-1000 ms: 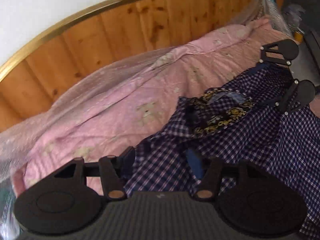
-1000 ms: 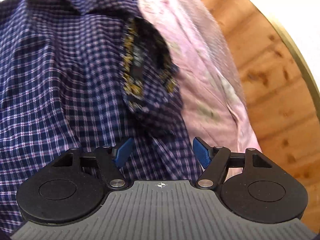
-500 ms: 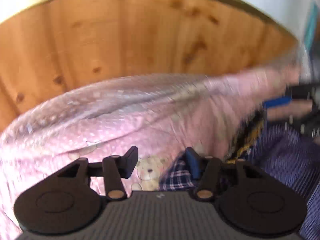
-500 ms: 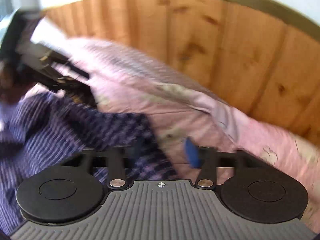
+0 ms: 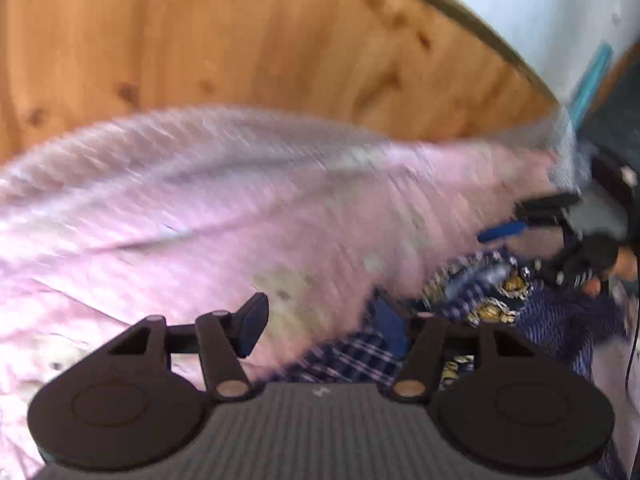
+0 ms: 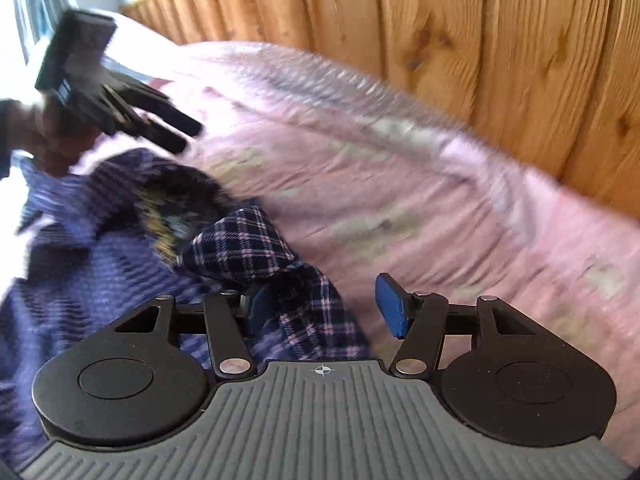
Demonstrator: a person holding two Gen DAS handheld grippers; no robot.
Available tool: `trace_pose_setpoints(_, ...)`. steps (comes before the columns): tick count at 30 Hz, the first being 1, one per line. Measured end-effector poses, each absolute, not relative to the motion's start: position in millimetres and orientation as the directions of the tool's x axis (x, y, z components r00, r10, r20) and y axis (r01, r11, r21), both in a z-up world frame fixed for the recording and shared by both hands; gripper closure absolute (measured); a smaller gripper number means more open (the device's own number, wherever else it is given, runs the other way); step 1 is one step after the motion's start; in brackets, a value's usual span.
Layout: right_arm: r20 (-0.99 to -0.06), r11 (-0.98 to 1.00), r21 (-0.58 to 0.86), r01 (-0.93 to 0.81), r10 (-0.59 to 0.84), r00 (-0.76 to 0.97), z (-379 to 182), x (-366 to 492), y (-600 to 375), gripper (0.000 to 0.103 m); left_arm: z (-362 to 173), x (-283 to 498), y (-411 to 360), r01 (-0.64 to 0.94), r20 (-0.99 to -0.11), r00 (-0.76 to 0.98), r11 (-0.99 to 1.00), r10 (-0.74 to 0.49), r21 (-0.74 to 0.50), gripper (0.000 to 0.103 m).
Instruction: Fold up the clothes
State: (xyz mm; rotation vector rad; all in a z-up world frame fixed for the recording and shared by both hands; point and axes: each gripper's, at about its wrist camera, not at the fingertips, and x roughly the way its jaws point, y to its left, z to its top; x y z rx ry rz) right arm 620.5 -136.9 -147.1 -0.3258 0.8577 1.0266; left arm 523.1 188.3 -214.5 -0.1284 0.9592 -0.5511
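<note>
Nearest you: your left tongs (image 5: 322, 326) and right tongs (image 6: 324, 306), both spread wide and gripping nothing, each with a fold of the navy checked shirt (image 6: 244, 248) lying between its fingers. Beyond: the shirt's crumpled body with its gold-patterned collar lining (image 5: 490, 280), on the bed's pink sheet (image 6: 420, 200). Farthest: wooden plank wall (image 6: 500, 40).
</note>
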Motion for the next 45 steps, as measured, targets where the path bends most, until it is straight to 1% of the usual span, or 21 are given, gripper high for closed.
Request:
trace_pose_setpoints(4,-0.732,0.55,0.16,-0.819,0.623,0.275,-147.8,623.0,-137.2,0.044,-201.8,510.3,212.6,0.386,-0.715,0.474,0.851,-0.514,-0.356,0.031)
trace_pose_setpoints(10,-0.724,0.591,0.226,-0.774,0.634,0.272,-157.5,634.2,-132.2,0.044,-214.8,500.9,178.1,0.547,-0.783,0.345,0.789,-0.517,-0.28,0.031)
trace_pose_setpoints(14,-0.726,0.478,0.335,-0.812,0.68,0.101,-165.2,638.5,-126.4,0.044,-231.1,519.4,150.6,0.545,-0.795,0.335,0.792,-0.506,-0.275,0.033)
trace_pose_setpoints(15,-0.731,0.452,0.341,-0.825,0.679,0.07,-166.0,636.2,-123.7,0.046,-233.4,526.7,151.0,0.516,-0.797,0.341,0.808,-0.499,-0.285,0.041)
trace_pose_setpoints(17,-0.753,0.442,0.314,-0.84,0.655,0.063,-167.2,632.5,-117.9,0.094,-237.4,540.6,151.8,0.457,-0.801,0.353,0.836,-0.483,-0.302,0.075)
trace_pose_setpoints(18,-0.754,0.453,0.294,-0.842,0.651,0.087,-163.7,632.5,-118.7,0.103,-236.0,544.0,152.8,0.437,-0.805,0.366,0.85,-0.467,-0.294,0.088)
trace_pose_setpoints(23,-0.647,0.482,0.339,-0.808,0.742,0.172,-128.5,653.1,-135.3,0.103,-229.2,560.8,157.9,0.332,-0.822,0.425,0.91,-0.38,-0.249,0.091)
trace_pose_setpoints(26,-0.715,0.567,0.302,-0.767,0.666,0.211,-146.1,672.9,-122.0,0.103,-225.1,570.9,161.0,0.266,-0.829,0.455,0.938,-0.324,-0.221,0.097)
trace_pose_setpoints(27,-0.761,0.617,0.274,-0.738,0.608,0.225,-159.2,677.2,-117.7,0.099,-223.7,574.3,162.0,0.243,-0.832,0.464,0.947,-0.305,-0.212,0.097)
trace_pose_setpoints(28,-0.802,0.663,0.243,-0.708,0.548,0.237,-171.8,681.2,-114.0,0.082,-222.4,577.6,163.0,0.22,-0.834,0.473,0.954,-0.286,-0.202,0.093)
trace_pose_setpoints(29,-0.825,0.701,0.218,-0.679,0.504,0.255,-179.6,683.2,-115.0,0.071,-221.2,579.8,164.8,0.199,-0.835,0.48,0.96,-0.27,-0.196,0.09)
trace_pose_setpoints(32,-0.763,0.754,0.283,-0.593,0.551,0.336,-163.4,680.5,-150.5,0.06,-210.3,557.1,189.6,0.171,-0.808,0.514,0.957,-0.289,-0.233,0.076)
trace_pose_setpoints(33,-0.735,0.759,0.305,-0.575,0.572,0.365,-153.8,675.8,-168.7,0.05,-205.1,547.8,198.7,0.166,-0.796,0.53,0.956,-0.294,-0.243,0.068)
trace_pose_setpoints(34,-0.72,0.763,0.299,-0.574,0.575,0.389,-146.1,668.3,-184.9,0.048,-199.5,536.9,207.4,0.164,-0.785,0.547,0.957,-0.29,-0.239,0.058)
trace_pose_setpoints(35,-0.707,0.765,0.292,-0.574,0.577,0.409,-139.1,660.9,-200.6,0.048,-194.9,526.7,215.2,0.164,-0.776,0.561,0.957,-0.288,-0.238,0.054)
trace_pose_setpoints(39,-0.768,0.743,0.237,-0.625,0.538,0.348,-147.7,628.4,-236.4,0.037,-197.6,502.8,230.9,0.175,-0.778,0.539,0.946,-0.324,-0.273,0.033)
trace_pose_setpoints(41,-0.809,0.739,0.201,-0.643,0.496,0.316,-163.1,612.9,-245.9,0.038,-201.1,505.1,234.7,0.138,-0.797,0.531,0.958,-0.286,-0.252,0.031)
trace_pose_setpoints(42,-0.815,0.747,0.195,-0.636,0.484,0.318,-170.0,610.8,-248.6,0.047,-202.9,506.2,236.6,0.119,-0.807,0.527,0.963,-0.268,-0.242,0.031)
trace_pose_setpoints(43,-0.822,0.755,0.189,-0.628,0.472,0.32,-176.9,608.6,-251.3,0.083,-204.6,507.4,238.5,0.101,-0.816,0.522,0.968,-0.249,-0.231,0.042)
trace_pose_setpoints(44,-0.825,0.766,0.187,-0.616,0.462,0.324,-183.0,607.2,-254.6,0.103,-206.4,508.5,240.4,0.082,-0.825,0.516,0.972,-0.23,-0.219,0.062)
trace_pose_setpoints(45,-0.806,0.797,0.221,-0.562,0.474,0.355,-181.0,612.7,-262.7,0.103,-208.2,509.7,242.3,0.064,-0.834,0.511,0.976,-0.211,-0.208,0.097)
